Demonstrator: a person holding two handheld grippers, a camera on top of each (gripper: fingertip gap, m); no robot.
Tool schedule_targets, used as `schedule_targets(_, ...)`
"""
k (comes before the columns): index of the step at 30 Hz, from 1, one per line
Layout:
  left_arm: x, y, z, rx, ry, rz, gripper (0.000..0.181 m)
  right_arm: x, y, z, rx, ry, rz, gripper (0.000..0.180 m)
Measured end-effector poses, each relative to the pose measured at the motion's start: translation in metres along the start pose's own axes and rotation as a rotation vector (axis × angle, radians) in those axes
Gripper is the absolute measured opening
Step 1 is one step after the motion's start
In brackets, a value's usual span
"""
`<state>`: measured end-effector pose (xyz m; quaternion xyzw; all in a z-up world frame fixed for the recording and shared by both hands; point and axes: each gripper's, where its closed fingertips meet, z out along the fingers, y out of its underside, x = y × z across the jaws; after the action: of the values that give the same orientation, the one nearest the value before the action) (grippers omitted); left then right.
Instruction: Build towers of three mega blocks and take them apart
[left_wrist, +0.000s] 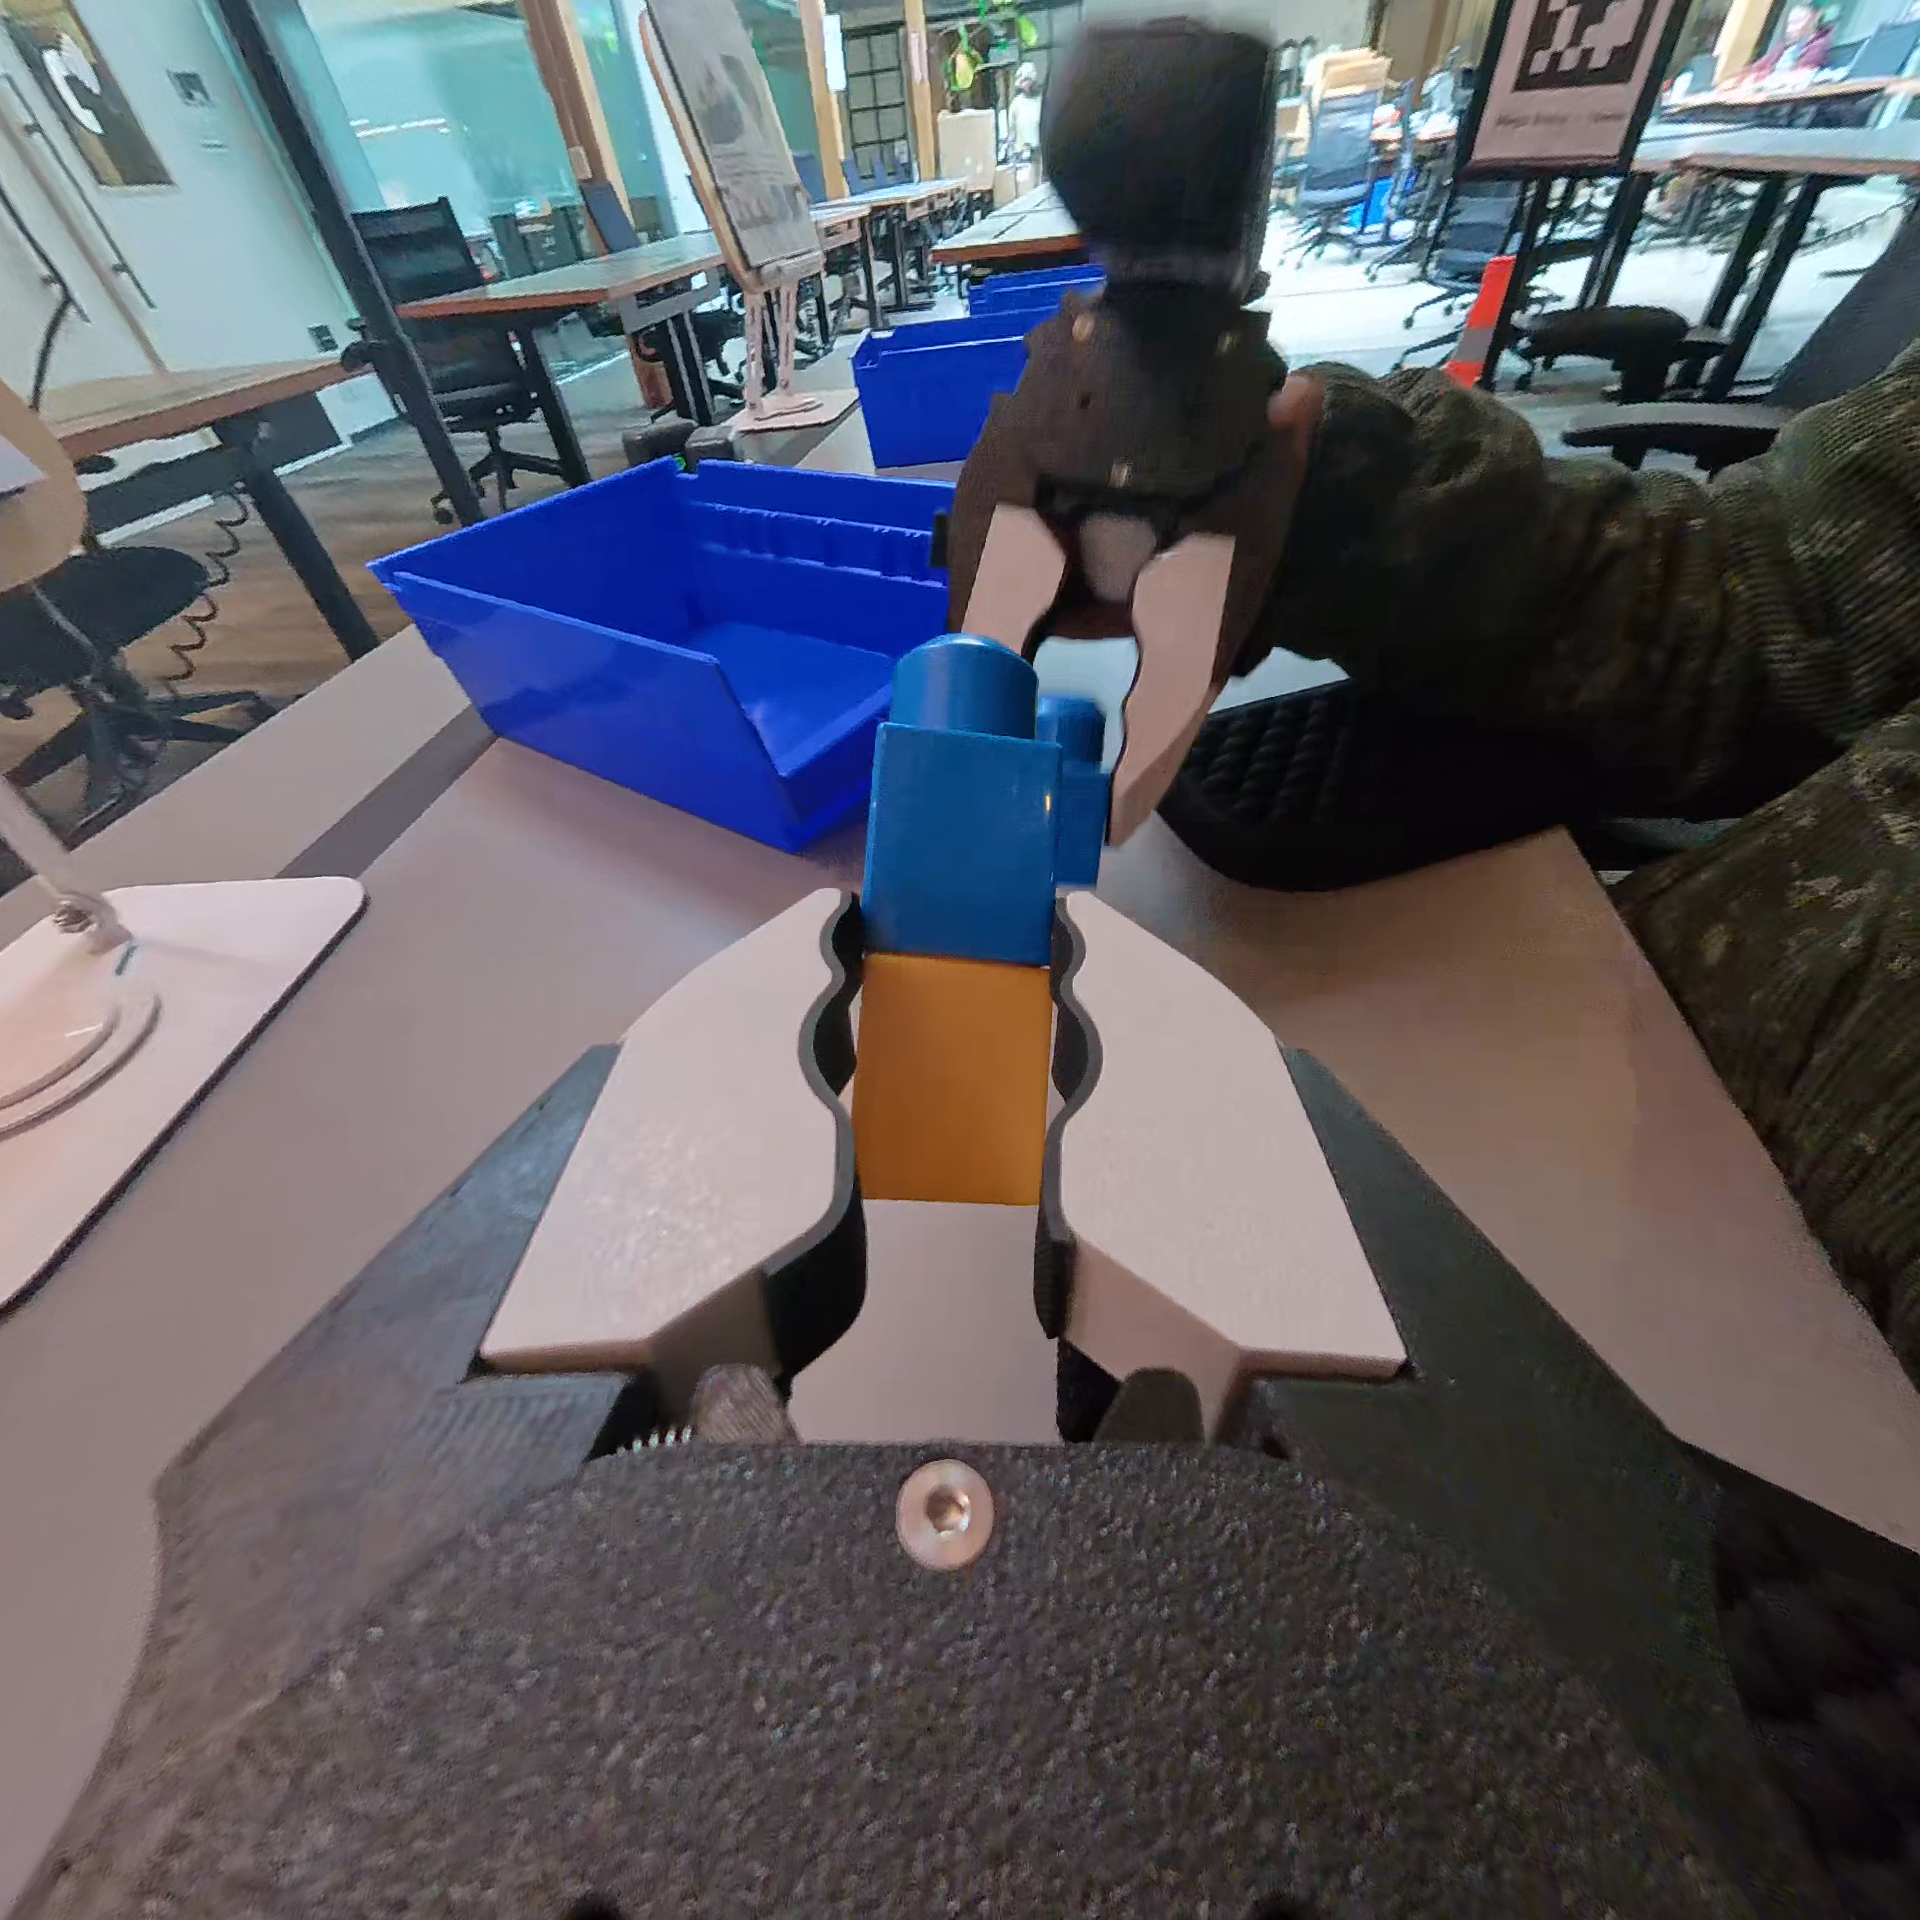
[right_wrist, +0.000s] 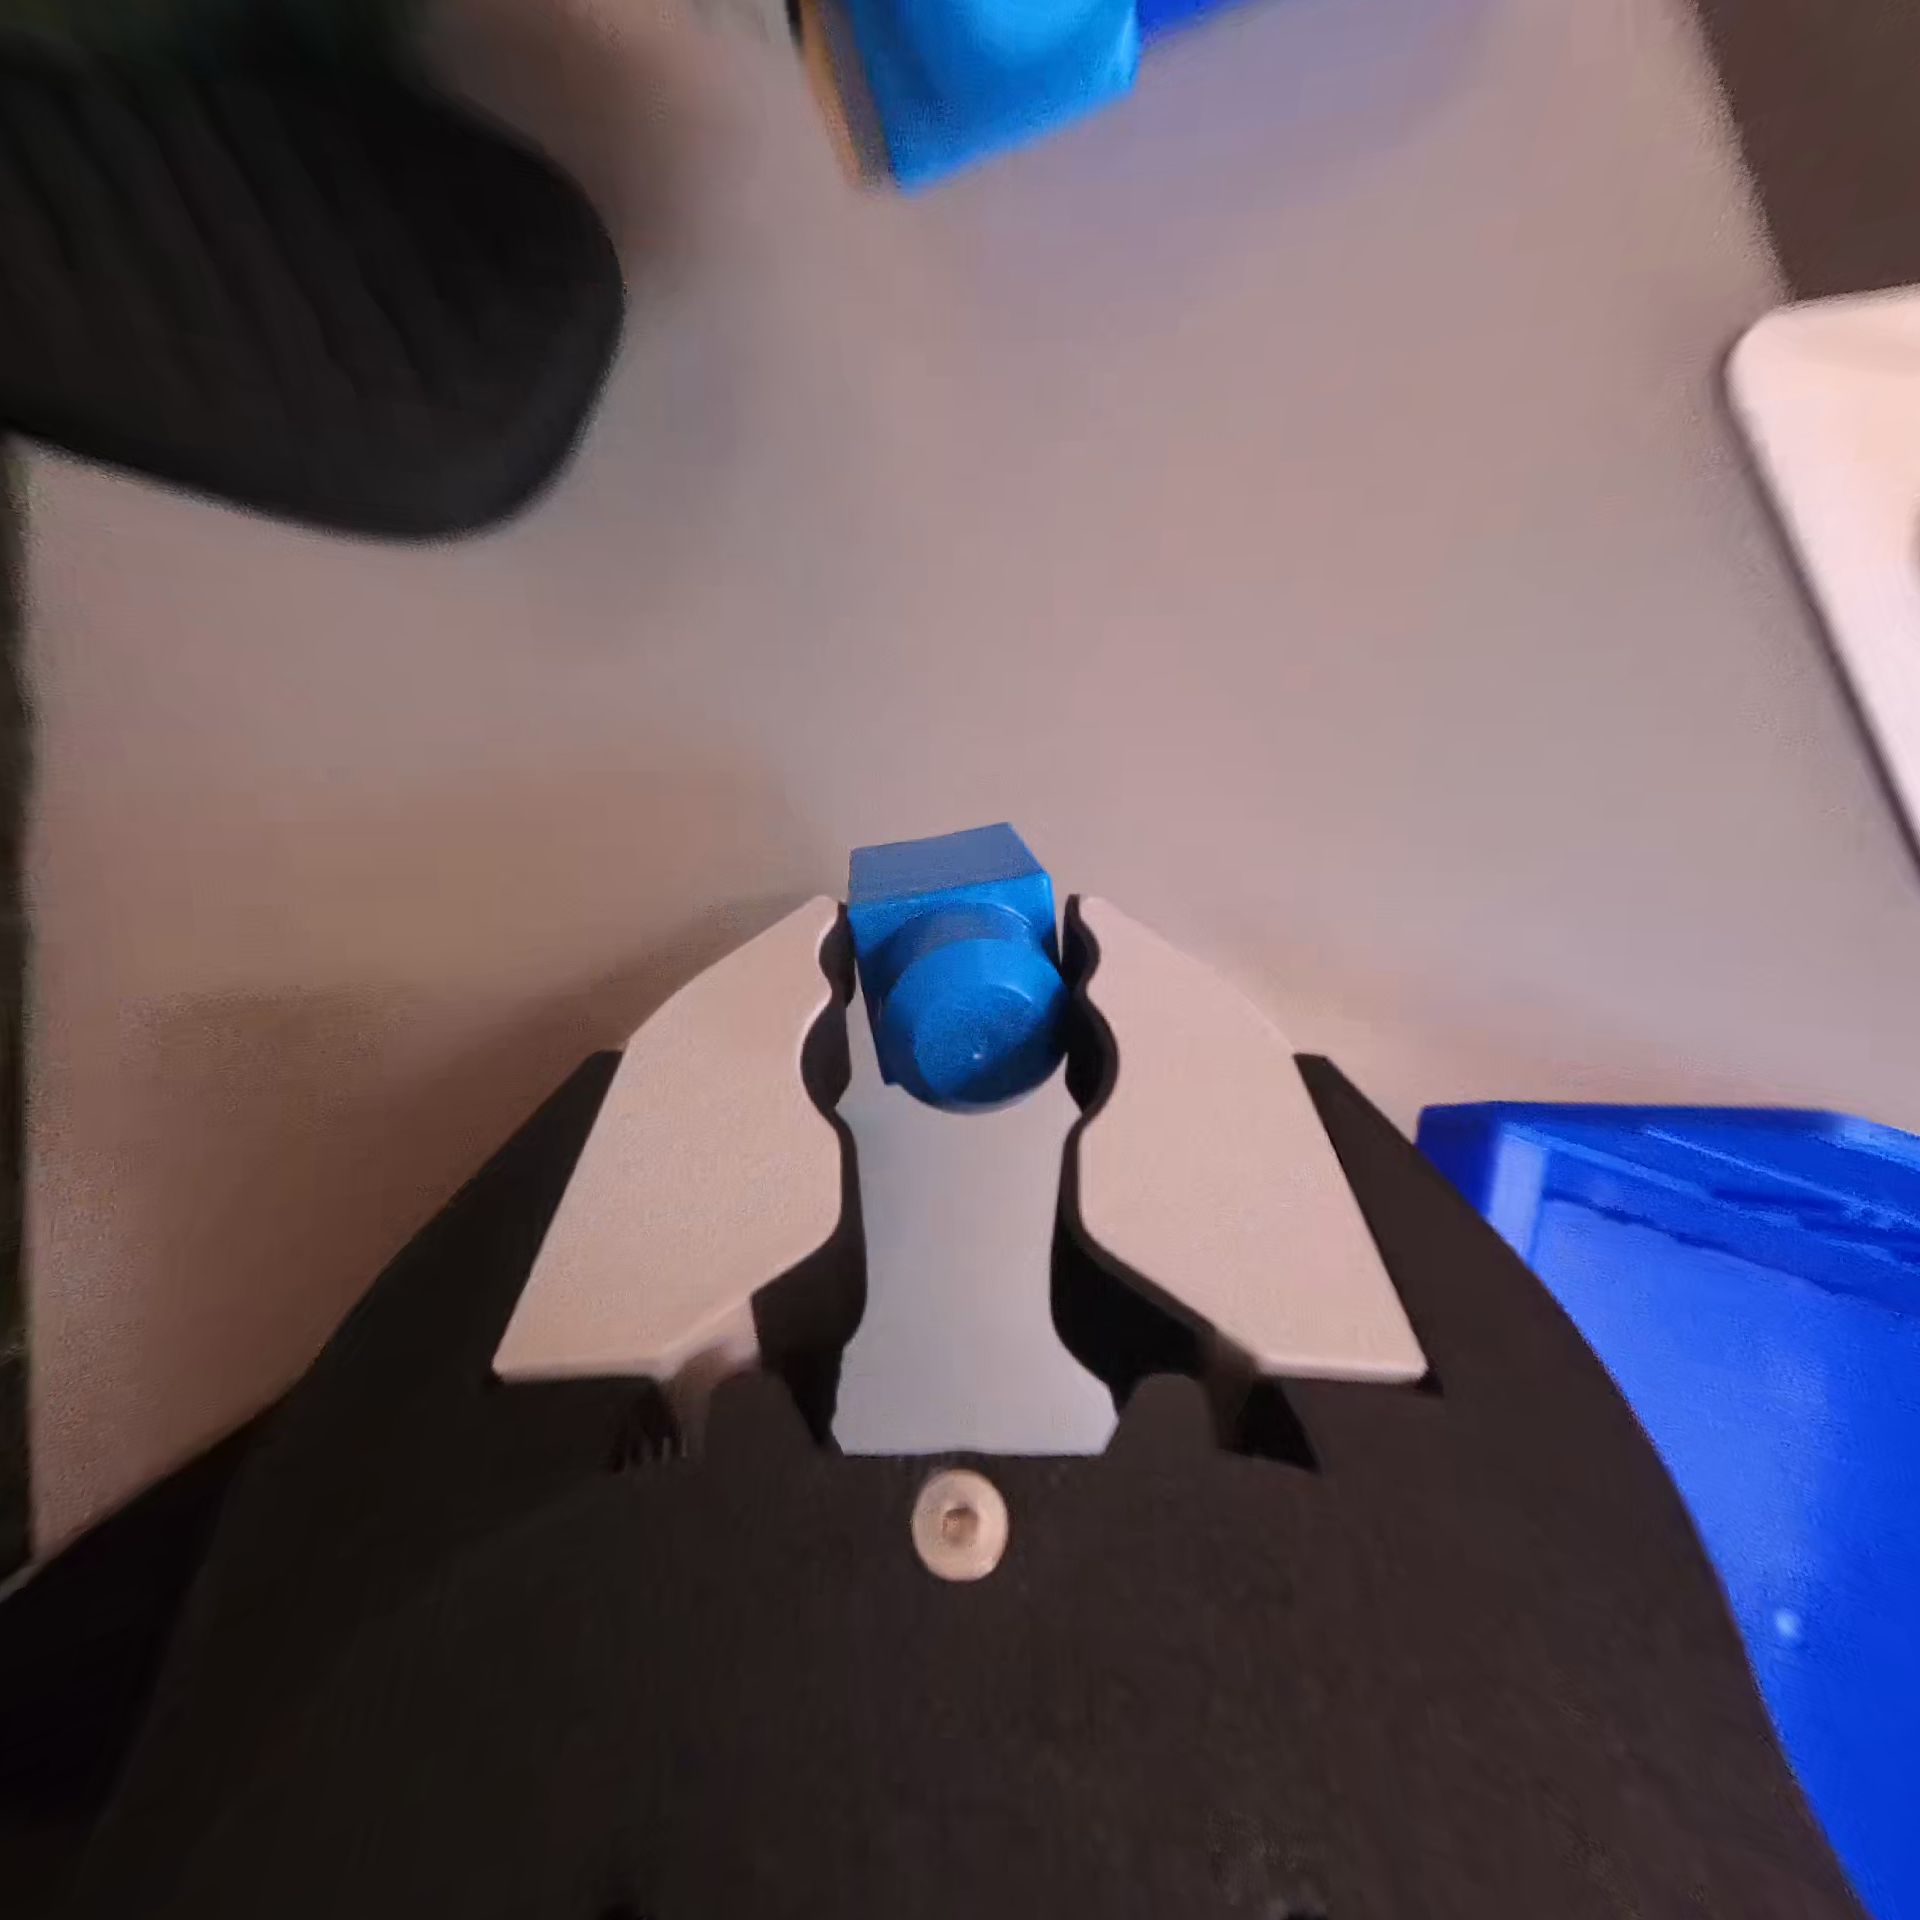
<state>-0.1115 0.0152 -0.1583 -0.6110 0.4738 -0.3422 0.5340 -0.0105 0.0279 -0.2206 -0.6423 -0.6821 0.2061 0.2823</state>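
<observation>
We see no readable brand; our left tongs (left_wrist: 951, 1049) clamp an orange plastic block (left_wrist: 948, 1081) under a blue one (left_wrist: 961, 831), right tongs (right_wrist: 961, 987) pinch a small blue studded block (right_wrist: 961, 997), its underside hidden.

left hand-held gripper (left_wrist: 951, 935) clamping orange block (left_wrist: 948, 1081), blue block (left_wrist: 961, 831) atop

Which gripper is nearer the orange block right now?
Left. The left gripper is shut on the orange block, under a blue block. The right gripper is farther, up beside that stack, shut on a second blue block.
</observation>
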Motion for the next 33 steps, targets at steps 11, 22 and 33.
schedule_targets(11, 0.02, 0.007, 0.019, -0.025, 0.075, 0.005, 0.034, -0.002, -0.025, 0.01, 0.088, 0.037, -0.04, 0.065)
schedule_targets(22, 0.032, 0.007, 0.03, -0.04, 0.065, 0.087, 0.043, -0.024, -0.082, -0.016, 0.404, 0.01, -0.118, 0.033)
schedule_targets(33, -0.003, 0.024, 0.014, -0.123, -0.059, 0.083, 0.036, 0.025, -0.069, -0.116, 0.506, 0.217, -0.023, 0.032)
